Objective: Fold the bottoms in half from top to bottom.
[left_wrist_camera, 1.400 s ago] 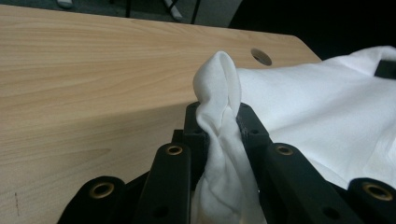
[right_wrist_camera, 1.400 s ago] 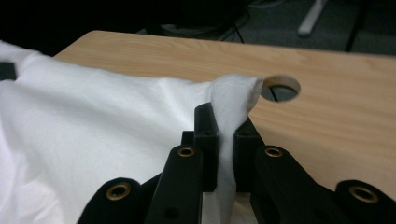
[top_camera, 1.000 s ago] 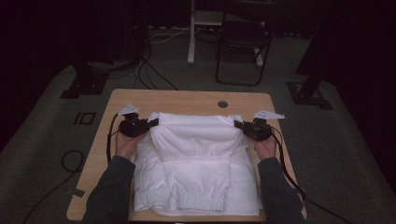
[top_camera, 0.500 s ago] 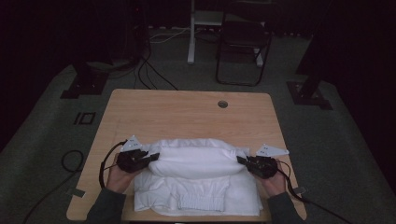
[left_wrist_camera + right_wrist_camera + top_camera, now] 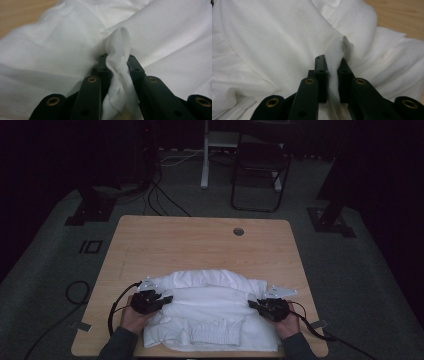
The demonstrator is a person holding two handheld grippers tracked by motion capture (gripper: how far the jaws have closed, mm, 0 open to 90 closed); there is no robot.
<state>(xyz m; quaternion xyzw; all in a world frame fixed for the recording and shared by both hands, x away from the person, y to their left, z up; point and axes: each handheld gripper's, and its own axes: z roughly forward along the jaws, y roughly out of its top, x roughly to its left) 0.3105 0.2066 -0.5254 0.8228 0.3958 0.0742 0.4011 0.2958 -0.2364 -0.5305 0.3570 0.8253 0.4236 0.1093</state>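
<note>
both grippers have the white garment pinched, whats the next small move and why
Probably open both jaws and let go. The left hand-held gripper and right hand-held gripper each pinch a bunch of the garment, whose far half already lies doubled over the near half on the table.

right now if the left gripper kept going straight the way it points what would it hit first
More of the white garment. The left gripper is shut on a bunched fold of it and points inward across the table, toward the right gripper; depth beyond the fold is hard to judge.

No readable text or labels.
</note>
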